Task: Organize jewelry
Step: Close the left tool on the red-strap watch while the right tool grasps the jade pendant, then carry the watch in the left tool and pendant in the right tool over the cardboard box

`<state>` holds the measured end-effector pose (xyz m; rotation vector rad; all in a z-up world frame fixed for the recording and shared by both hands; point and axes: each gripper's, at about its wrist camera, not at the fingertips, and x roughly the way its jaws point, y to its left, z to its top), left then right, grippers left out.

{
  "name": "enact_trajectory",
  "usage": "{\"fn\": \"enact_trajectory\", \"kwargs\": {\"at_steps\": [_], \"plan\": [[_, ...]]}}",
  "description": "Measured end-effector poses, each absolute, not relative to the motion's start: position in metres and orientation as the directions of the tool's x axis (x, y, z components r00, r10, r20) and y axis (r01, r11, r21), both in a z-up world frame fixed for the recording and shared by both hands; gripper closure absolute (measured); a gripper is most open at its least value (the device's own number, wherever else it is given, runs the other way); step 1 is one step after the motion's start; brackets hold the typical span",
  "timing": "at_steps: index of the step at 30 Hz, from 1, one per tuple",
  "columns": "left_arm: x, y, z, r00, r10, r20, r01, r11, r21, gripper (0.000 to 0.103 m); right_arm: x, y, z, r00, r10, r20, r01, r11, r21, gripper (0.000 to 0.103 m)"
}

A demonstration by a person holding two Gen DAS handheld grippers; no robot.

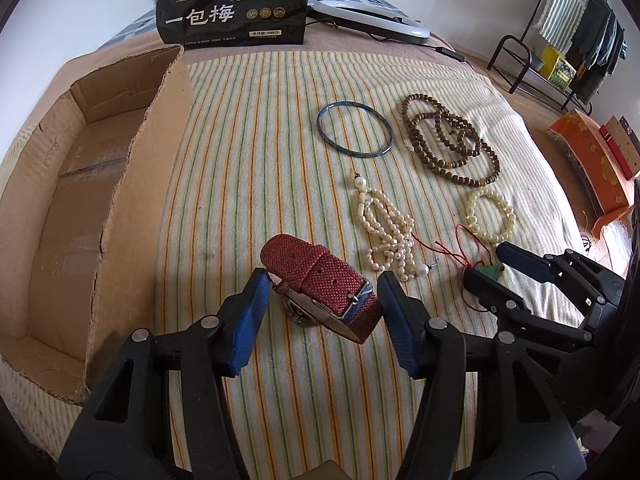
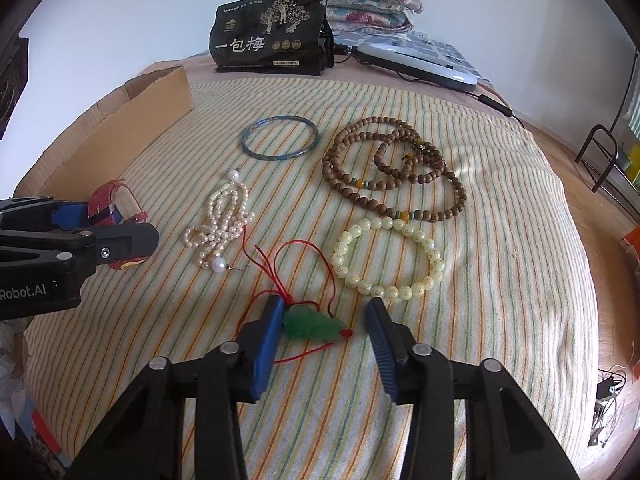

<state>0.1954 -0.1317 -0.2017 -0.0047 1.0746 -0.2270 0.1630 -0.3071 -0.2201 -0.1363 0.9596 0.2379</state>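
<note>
A red-strapped watch lies on the striped bedspread between the blue pads of my left gripper, and both pads press on its sides. The right wrist view shows that gripper at the left edge, around the watch. A green pendant on a red cord lies between the jaws of my right gripper. The left pad touches the pendant and the right pad stands apart from it, so the gripper is open. An open cardboard box sits to the left of the watch.
On the bedspread beyond the grippers lie a pearl string, a blue bangle, a long brown bead necklace and a pale bead bracelet. A black printed bag, a white device and folded quilts stand at the back.
</note>
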Motion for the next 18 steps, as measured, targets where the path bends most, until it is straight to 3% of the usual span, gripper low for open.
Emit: {"fn": "enact_trajectory", "kwargs": {"at_steps": [4, 18], "plan": [[0.194, -0.132, -0.201, 0.458, -0.186, -0.869, 0.187, 0.976, -0.11, 0.046, 0.163, -0.313, -0.219, 0.543, 0.171, -0.822, -0.26, 0.965, 0.029, 0.071], [0.183, -0.136, -0.189, 0.478, -0.211, -0.853, 0.221, 0.968, -0.116, 0.047, 0.148, -0.317, -0.206, 0.554, 0.188, -0.811, -0.259, 0.965, 0.047, 0.073]]}}
